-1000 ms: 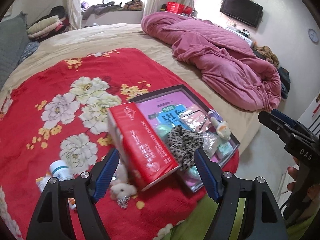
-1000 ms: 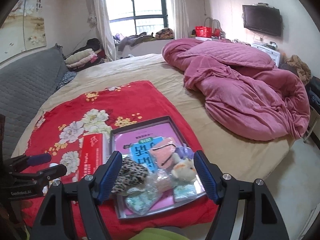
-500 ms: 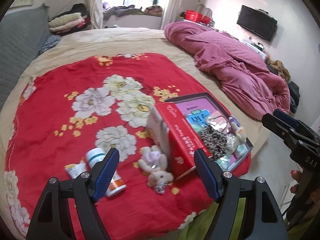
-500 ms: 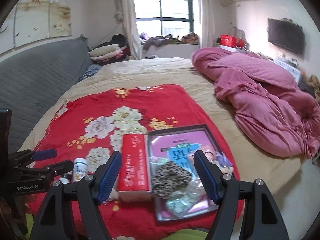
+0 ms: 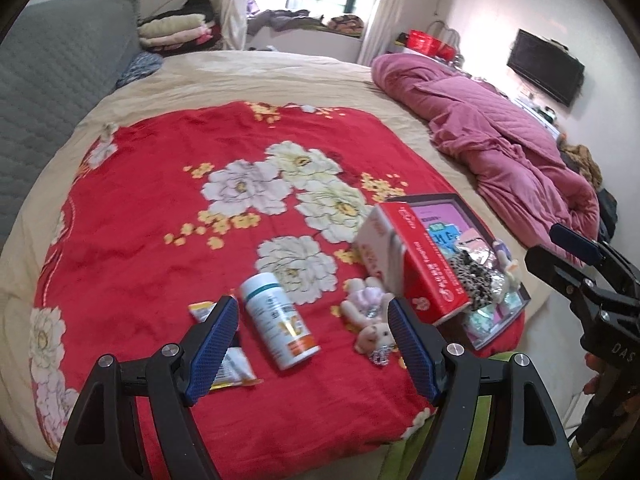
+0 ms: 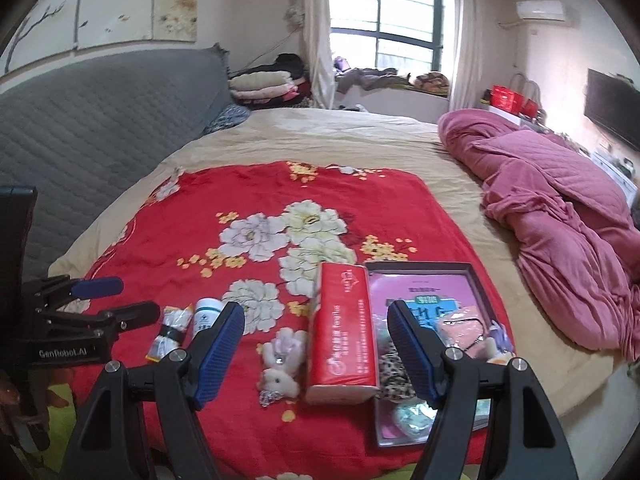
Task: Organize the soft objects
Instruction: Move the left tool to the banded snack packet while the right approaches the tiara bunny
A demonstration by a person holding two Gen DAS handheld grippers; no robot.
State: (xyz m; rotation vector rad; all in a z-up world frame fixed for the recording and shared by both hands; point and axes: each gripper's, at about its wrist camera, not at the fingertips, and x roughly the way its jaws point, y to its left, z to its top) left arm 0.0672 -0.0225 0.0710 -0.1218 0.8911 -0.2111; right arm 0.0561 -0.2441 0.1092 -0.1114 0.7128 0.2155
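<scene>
Left cam catches the TV (image 5: 546, 66) properly; the right cam alone shows the wall painting (image 6: 100, 4). One plush bunny (image 5: 370, 322) on the red blanket (image 5: 160, 208) beside one red box (image 5: 412, 264), one bottle (image 5: 278, 320). Left gripper (image 5: 312, 346) and right gripper (image 6: 316, 350) both spread wide, empty

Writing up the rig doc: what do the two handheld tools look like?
Both match: black angular frames with silver screws, and two fingers faced with blue textured pads. The left tool bears white lettering "GenRobot.AI" on its side, seen from the right wrist view. The right tool shows "DAS" in white, seen from the left wrist view. No cables or sleeves visible.
</scene>
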